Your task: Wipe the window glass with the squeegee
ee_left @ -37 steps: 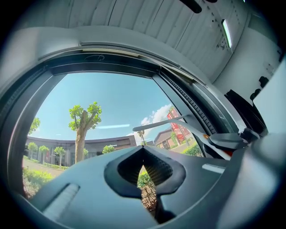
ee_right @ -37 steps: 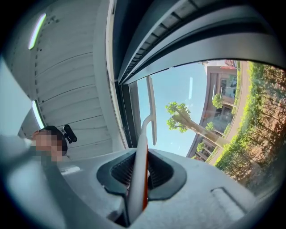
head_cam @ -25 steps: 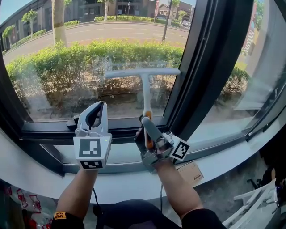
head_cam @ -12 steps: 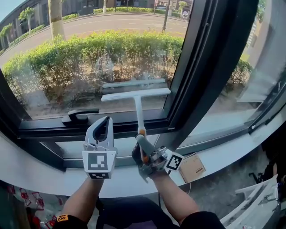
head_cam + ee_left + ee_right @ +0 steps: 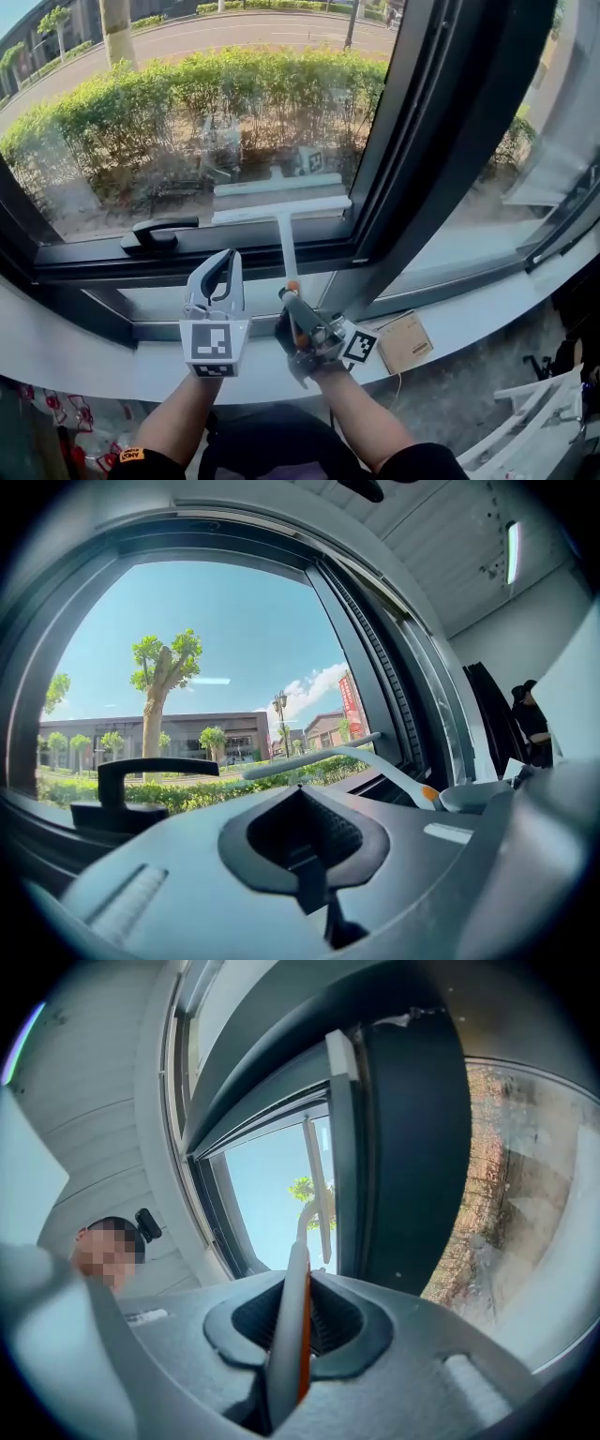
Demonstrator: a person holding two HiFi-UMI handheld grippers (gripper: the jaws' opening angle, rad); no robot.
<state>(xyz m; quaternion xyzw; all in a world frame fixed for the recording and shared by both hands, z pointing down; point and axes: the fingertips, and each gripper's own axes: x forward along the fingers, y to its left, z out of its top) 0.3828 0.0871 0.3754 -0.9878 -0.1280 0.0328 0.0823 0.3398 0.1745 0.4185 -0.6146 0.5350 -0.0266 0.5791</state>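
Low on the window glass [image 5: 141,122], the squeegee [image 5: 281,208] holds its white blade level just above the bottom frame. Its handle runs down into the right claw [image 5: 289,298], which is clenched on it. Just beside, the left claw [image 5: 225,258] hovers over the sill [image 5: 94,361], closed on nothing, below the black latch [image 5: 155,232].

The squeegee [image 5: 281,208] lies with its blade across the bottom edge of the window glass [image 5: 187,112], near the bottom right corner, and its shaft runs down over the lower frame into the right gripper [image 5: 291,302] above the sill [image 5: 112,361]. The left gripper [image 5: 223,264] stands just left of the right one, with the window handle [image 5: 157,232] behind it and further left. A box [image 5: 405,343] lies on the sill to the right of the right gripper.
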